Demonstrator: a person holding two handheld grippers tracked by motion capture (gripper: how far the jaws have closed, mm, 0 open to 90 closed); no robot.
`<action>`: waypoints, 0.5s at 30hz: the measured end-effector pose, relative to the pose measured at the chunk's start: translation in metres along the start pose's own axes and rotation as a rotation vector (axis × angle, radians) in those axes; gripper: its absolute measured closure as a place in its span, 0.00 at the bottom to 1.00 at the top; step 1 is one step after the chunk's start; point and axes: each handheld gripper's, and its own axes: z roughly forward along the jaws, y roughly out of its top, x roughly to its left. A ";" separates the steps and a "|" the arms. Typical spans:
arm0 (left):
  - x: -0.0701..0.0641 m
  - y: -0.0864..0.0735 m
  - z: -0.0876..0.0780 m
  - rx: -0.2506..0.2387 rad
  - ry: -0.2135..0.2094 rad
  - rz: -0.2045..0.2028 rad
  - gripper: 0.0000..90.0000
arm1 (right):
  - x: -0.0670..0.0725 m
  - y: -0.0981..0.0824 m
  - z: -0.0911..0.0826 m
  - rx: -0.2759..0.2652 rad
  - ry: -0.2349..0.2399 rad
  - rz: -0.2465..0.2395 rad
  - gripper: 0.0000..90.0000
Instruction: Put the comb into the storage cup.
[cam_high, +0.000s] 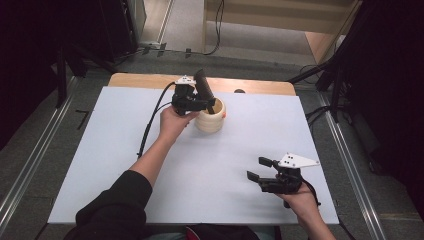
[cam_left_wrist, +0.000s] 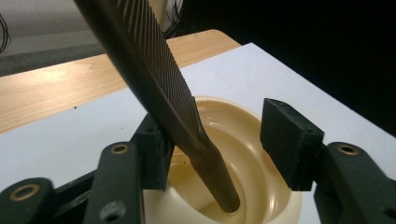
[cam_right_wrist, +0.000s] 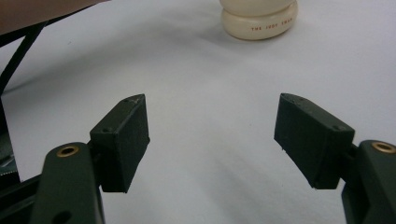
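A cream ribbed cup (cam_high: 210, 121) stands on the white board at the far middle. A dark ridged tool (cam_high: 204, 89), like a file with a round handle, stands handle-down in the cup and leans up to the left. My left gripper (cam_high: 212, 106) hovers over the cup's rim. In the left gripper view the tool (cam_left_wrist: 154, 70) rests against one pad while the other pad (cam_left_wrist: 289, 144) stands well apart, so the gripper (cam_left_wrist: 222, 149) is open around it above the cup (cam_left_wrist: 252, 140). My right gripper (cam_high: 256, 168) rests near the front right, open and empty (cam_right_wrist: 212, 140).
The white board (cam_high: 100, 165) covers most of a wooden table whose far edge (cam_high: 145, 80) shows beyond it. A black cable (cam_high: 150, 125) trails from the left gripper across the board. In the right gripper view the cup's base (cam_right_wrist: 259, 21) sits far ahead.
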 end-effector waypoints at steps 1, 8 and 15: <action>0.000 0.001 -0.001 0.002 -0.001 -0.010 0.45 | 0.000 0.000 0.000 0.000 0.000 0.004 0.27; 0.004 0.000 -0.008 0.015 0.014 -0.031 0.38 | -0.001 0.000 0.000 -0.004 -0.002 -0.003 0.27; 0.012 -0.005 -0.014 0.015 0.002 -0.066 0.38 | 0.000 0.000 0.000 0.000 -0.001 0.000 0.27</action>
